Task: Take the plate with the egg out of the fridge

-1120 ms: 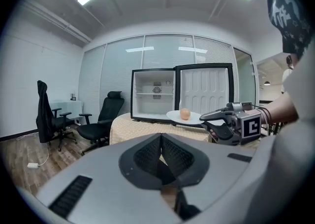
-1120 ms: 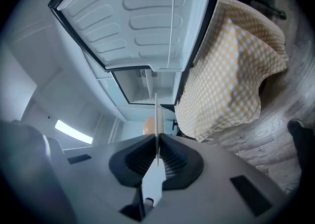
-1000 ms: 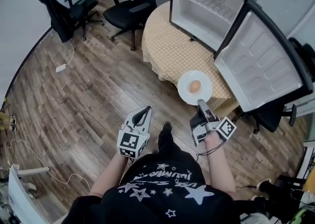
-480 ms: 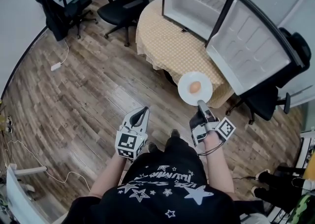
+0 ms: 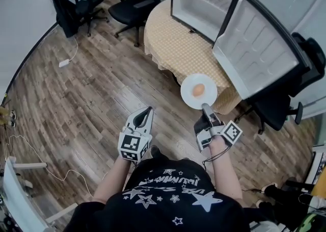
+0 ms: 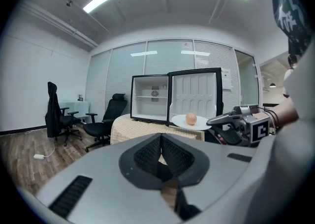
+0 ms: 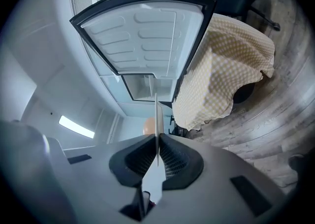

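- plate (image 5: pixel 188 97): round, white, smooth, thin at the rim; held level in the air outside the fridge, over the near edge of the table and just in front of the open door.
- egg (image 5: pixel 198 89): oval, orange-brown, matt shell; lies at the middle of the plate.
- fridge (image 5: pixel 204 2): small box with a dark casing and a smooth white lining, one shelf across the inside; stands open on the table.
- door (image 5: pixel 254 55): swung wide to the right; white moulded inner face with rounded ribs, dark frame.
- table (image 5: pixel 170 47): round, under a yellow checked cloth that hangs in soft folds.
- floor (image 5: pixel 91 93): wood planks, grey-brown, grained.
- chairs (image 5: pixel 137 2): black office chairs on castors, beyond the table at the left; another by the door at the right.
- right gripper (image 5: pixel 205 106): grey plastic with dark ribbed pads; jaws clamped on the near rim of the plate, which shows edge-on between the pads in the right gripper view.
- left gripper (image 5: pixel 147 109): same make; jaw tips pressed together with nothing between them; held beside the right gripper, apart from the plate.
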Demonstrator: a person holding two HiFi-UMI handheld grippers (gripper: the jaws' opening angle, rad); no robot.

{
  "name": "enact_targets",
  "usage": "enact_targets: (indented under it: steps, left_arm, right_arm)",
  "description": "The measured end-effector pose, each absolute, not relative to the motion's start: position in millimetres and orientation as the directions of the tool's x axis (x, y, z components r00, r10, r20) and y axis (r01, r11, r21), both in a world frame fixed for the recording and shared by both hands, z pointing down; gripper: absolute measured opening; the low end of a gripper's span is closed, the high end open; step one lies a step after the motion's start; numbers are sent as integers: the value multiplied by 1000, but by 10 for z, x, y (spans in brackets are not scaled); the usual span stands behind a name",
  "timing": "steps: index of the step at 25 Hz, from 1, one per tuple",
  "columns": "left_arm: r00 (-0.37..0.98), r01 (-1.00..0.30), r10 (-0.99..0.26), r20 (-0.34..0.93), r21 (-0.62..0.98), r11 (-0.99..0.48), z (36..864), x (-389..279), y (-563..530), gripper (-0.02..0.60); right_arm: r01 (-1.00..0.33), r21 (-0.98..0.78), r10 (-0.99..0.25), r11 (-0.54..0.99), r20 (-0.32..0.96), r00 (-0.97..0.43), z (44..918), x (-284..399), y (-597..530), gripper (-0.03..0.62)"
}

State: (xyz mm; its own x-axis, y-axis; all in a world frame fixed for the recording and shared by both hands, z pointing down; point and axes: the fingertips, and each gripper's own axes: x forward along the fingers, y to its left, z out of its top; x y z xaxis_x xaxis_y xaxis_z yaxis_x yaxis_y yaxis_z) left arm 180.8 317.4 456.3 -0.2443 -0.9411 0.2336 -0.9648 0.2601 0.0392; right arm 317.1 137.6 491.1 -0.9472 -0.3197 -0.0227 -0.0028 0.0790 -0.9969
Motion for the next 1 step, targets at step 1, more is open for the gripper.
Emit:
enact_targets:
  steps: [1]
  left_arm:
    - [-253, -962, -940, 228, 42, 269, 4544, 1844, 3141, 8]
  right_arm:
    - [-6, -997, -305, 81, -19, -952, 4910, 3189, 1380, 38]
